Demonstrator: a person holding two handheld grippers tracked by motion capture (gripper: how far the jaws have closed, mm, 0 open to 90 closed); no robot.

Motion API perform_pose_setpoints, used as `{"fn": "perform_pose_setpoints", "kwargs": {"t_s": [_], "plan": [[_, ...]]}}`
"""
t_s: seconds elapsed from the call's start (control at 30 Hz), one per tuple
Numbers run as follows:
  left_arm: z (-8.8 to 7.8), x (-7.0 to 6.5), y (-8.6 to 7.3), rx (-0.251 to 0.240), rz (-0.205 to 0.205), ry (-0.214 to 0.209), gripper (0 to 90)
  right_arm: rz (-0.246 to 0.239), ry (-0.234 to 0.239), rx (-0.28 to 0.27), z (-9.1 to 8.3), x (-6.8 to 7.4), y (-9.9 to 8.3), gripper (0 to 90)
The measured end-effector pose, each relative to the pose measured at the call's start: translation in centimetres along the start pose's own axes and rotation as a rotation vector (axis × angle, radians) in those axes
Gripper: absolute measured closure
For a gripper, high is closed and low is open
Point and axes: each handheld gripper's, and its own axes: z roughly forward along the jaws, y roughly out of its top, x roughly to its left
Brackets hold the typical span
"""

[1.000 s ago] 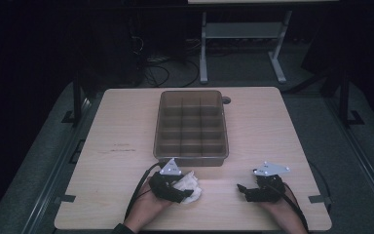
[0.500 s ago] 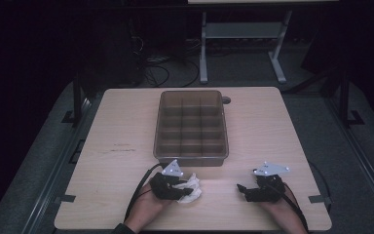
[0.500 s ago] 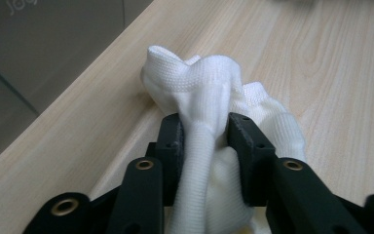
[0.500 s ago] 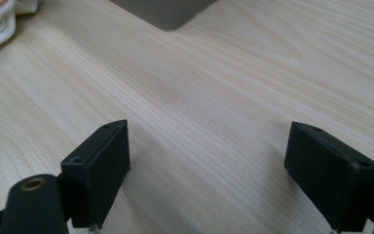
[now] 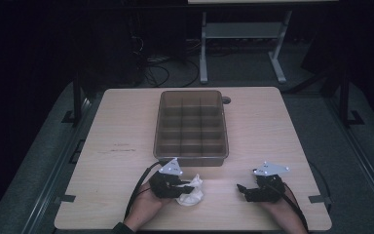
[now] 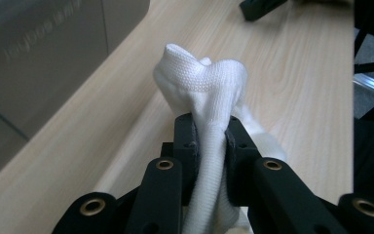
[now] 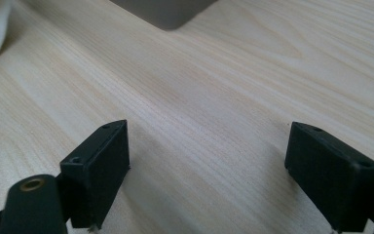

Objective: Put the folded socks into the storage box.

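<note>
Your left gripper [image 6: 209, 141] has just been closing, and its fingers [image 6: 187, 146] now pinch a fold of the white cloth [image 6: 204, 83]; the fabric is squeezed thin between the pads and bulges out above them. From the high view the cloth [image 5: 191, 192] lies on the counter [image 5: 272, 126] near your edge, just beside the left gripper [image 5: 185, 184] on its inner side and a short way in front of the near wall of the divided tray [image 5: 191, 155].

Your right gripper [image 7: 209, 165] rests low over bare wood with its fingers [image 7: 100, 161] spread wide and nothing between them. In the high view it [image 5: 246, 189] sits well apart from the cloth, pointing inward toward it.

The relation that matters is this: the cloth is in the left grip, and the tray lies straight ahead of it, away from you, with its long axis running away from your edge. The left hand is by far the nearer to both (the right would have to cross half the counter).

The cloth is a soft knitted weave, crumpled into a lump with no clear long axis, and will likely sag and trail when lifted. The tray is smoky translucent plastic with rounded corners and a grid of small compartments. The counter is pale wood grain, smooth and matte.
</note>
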Motion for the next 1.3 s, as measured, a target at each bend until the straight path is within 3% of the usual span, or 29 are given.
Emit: {"fn": "perform_pose_setpoints", "kwargs": {"t_s": [0.57,1.3], "plan": [[-2.9,-0.9,2.6,-0.098,0.054,0.004,79.8,0.000,0.000,0.000,0.0,0.0,0.0,15.9],[-4.7,0.9,7.0,-0.161,0.098,0.018,79.7,0.005,0.002,0.003,0.0,0.1,0.0,15.1]]}}
